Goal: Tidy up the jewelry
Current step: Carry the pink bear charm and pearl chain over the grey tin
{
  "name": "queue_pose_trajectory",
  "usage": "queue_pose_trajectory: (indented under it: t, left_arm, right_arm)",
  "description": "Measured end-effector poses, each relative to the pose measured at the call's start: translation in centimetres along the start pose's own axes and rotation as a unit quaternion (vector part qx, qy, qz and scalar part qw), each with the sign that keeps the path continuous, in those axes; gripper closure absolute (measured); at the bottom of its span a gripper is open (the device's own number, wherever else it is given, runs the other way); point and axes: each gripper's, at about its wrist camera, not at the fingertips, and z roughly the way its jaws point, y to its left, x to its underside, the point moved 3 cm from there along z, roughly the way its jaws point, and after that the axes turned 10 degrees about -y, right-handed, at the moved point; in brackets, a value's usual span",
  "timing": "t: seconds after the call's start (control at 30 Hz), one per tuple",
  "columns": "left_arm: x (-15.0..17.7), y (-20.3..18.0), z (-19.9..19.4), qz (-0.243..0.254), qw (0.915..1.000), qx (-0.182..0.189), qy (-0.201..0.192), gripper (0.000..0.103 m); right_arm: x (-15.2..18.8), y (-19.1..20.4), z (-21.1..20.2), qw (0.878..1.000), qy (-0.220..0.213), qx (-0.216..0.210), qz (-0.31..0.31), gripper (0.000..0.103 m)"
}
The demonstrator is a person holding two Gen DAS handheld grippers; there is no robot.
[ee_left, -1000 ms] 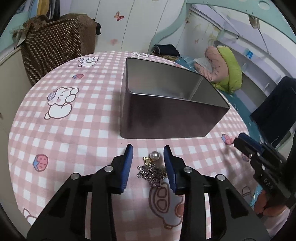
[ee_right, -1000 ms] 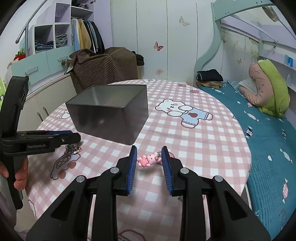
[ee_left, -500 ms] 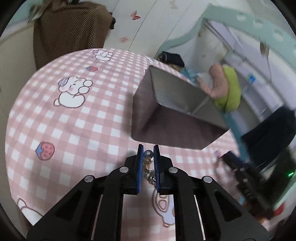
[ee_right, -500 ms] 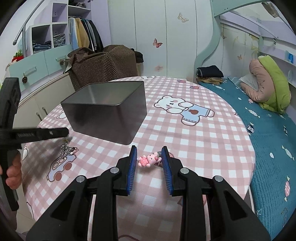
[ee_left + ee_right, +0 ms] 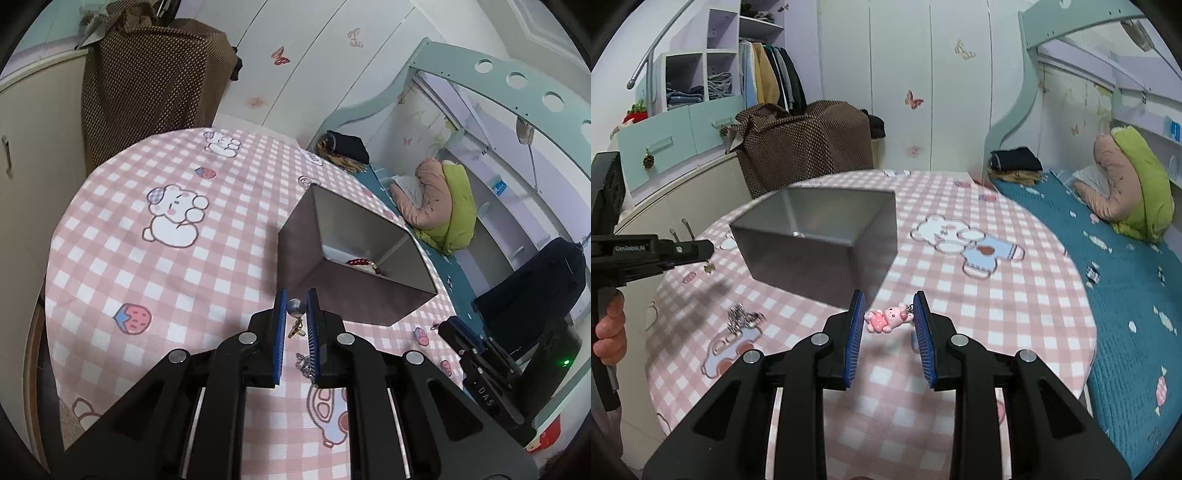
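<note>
Pearl pendant (image 5: 294, 306) sat clenched between your left gripper's (image 5: 295, 314) fingers (image 5: 279, 325), gold charm dangling under it, chain (image 5: 303, 363) trailing to worktop (image 5: 155, 280) below. Metal box (image 5: 354, 273) stood just beyond fingertips, red beads (image 5: 357, 262) inside. Your right gripper's (image 5: 888, 321) fingers (image 5: 854, 328) flanked pink bear charm (image 5: 886, 319) on worktop; can't tell whether pads pressed it.
</note>
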Motion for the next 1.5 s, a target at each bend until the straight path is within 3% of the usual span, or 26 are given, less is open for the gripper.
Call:
queue_pose_trajectory:
  t: [0.43, 0.83, 1.1, 1.5]
  left_arm:
    - [-2.3, -2.2, -0.9, 0.036, 0.9987, 0.008, -0.034, 0.092]
    - [-4.3, -4.3, -0.7, 0.068, 0.9960, 0.020, -0.054, 0.092]
    - [-5.0, -5.9, 1.0, 0.084, 0.9947, 0.036, -0.048, 0.092]
    - [-4.3, -6.1, 5.2, 0.088, 0.9951, 0.041, -0.015, 0.092]
  right_arm:
    - [-4.4, 1.9, -1.5, 0.997, -0.070, -0.016, -0.027, 0.077]
    - [-6.6, 2.7, -1.5, 0.994, -0.103, -0.025, -0.040, 0.077]
    - [-6.9, 2.8, -0.2, 0.994, -0.098, -0.029, -0.044, 0.077]
    - [-5.8, 2.9, 3.7, 0.997, -0.055, -0.044, -0.043, 0.077]
